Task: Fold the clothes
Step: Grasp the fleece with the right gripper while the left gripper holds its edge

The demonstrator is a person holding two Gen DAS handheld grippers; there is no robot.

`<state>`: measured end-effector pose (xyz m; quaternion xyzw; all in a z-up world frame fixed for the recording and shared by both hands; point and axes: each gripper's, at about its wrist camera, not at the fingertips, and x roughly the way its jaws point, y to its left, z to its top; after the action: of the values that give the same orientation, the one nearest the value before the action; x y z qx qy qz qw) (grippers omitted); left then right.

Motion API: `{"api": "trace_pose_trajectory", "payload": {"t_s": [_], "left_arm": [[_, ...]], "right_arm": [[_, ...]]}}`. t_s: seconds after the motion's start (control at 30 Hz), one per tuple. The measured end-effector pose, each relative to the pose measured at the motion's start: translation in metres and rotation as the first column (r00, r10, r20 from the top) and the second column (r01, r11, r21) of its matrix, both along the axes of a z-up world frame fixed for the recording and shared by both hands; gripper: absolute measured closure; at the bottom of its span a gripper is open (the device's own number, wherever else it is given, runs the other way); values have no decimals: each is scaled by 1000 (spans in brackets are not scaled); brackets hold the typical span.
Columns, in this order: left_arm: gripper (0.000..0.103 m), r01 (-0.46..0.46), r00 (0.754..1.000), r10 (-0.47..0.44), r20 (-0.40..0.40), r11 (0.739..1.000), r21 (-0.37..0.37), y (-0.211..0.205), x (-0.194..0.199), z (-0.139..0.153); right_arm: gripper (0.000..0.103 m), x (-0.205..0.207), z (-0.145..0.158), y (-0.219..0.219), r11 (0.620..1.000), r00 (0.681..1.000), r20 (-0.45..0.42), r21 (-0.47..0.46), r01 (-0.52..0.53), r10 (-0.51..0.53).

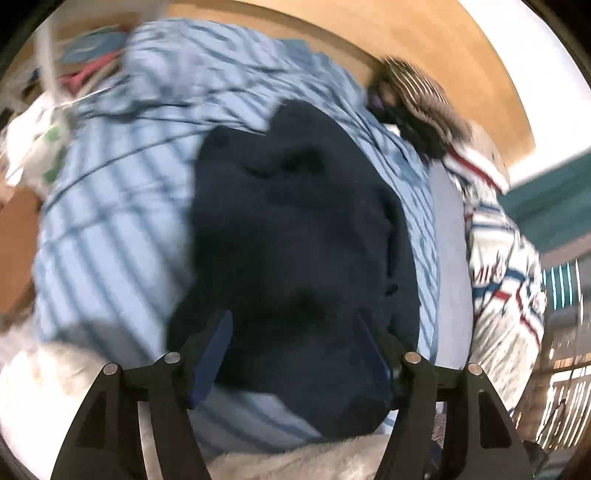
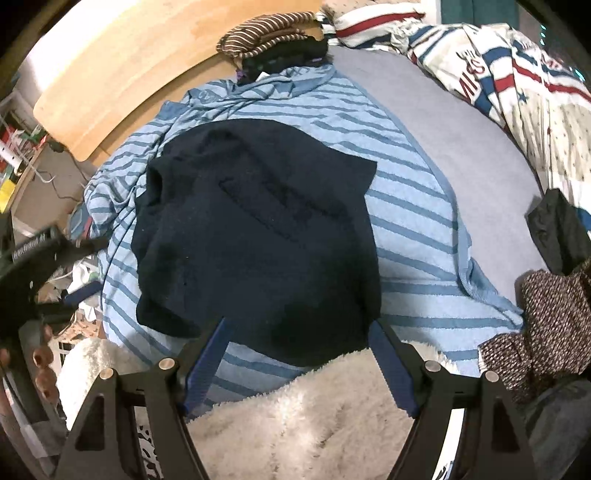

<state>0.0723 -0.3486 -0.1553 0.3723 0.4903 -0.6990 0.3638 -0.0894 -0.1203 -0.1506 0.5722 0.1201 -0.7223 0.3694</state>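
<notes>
Your left gripper has its jaws spread wide with nothing pinched; the dark navy garment fills the space ahead of and between the blue pads, but neither pad presses on it. That view is motion-blurred, so fine detail is lost. Your right gripper is likewise wide open and holds nothing. In the right wrist view the navy garment lies just ahead of the fingertips, its near hem running across the gap between the jaws, roughly flat with a sleeve out toward the far right. It sits on top of a light blue striped garment, which spreads out past both jaws, farther on the right side. Nearest to you, under and between the right jaws, is a white fluffy blanket that overlaps the striped garment's near edge. Beyond the right pad lies the plain grey-blue bed sheet, and past that a red, white and blue patterned duvet. Far ahead, at the wooden headboard, sits a brown striped bundle. Off to the right of your right jaws lies a speckled dark knit item. At the left edge of the right wrist view part of your other tool shows, with fingers below it.
</notes>
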Motion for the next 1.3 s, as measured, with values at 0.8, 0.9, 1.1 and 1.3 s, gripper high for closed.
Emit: {"api": "trace_pose_trajectory", "payload": {"t_s": [0.8, 0.9, 1.1, 1.3], "left_arm": [[102, 24, 965, 38, 261, 973, -230, 56, 141, 68], [102, 0, 973, 10, 229, 999, -42, 60, 172, 36], [48, -119, 992, 120, 30, 993, -20, 40, 172, 42], [25, -12, 999, 10, -53, 999, -46, 3, 99, 37]], "right_arm": [[19, 25, 36, 9, 994, 999, -20, -102, 41, -43], [19, 33, 26, -4, 995, 999, 27, -99, 27, -24], [20, 32, 12, -18, 998, 997, 68, -61, 28, -24], [19, -9, 8, -13, 994, 993, 49, -22, 107, -106]]}}
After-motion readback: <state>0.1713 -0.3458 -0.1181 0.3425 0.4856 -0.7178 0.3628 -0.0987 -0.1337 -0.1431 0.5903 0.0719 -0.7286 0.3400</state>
